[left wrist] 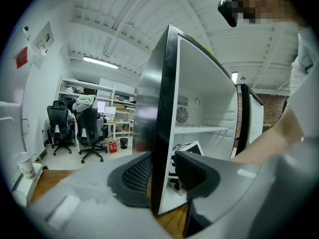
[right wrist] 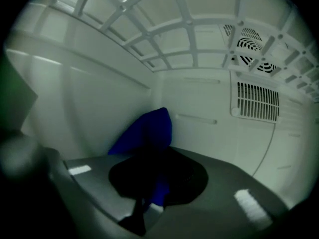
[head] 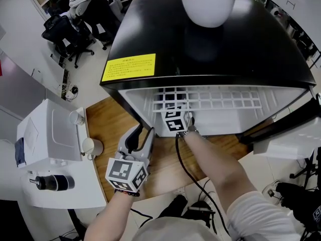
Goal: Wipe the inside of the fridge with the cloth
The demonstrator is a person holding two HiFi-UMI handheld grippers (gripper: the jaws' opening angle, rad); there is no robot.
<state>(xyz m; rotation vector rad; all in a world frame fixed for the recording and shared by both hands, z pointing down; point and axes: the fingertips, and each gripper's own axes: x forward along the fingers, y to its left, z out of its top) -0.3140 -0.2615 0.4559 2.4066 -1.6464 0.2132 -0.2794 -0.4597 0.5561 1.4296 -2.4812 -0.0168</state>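
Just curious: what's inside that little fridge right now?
A white wire shelf, a back vent, and the right tongs clamping a blue cloth. Whatever lies beneath the tongs is hidden.

Planter on fridge, cloth inside fridge, cabinet left of fridge

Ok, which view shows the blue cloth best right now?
The right gripper view: the blue cloth sits pinched in the right tongs, sticking up before the fridge wall. The head view shows only that gripper's marker cube; the left gripper view shows no cloth.
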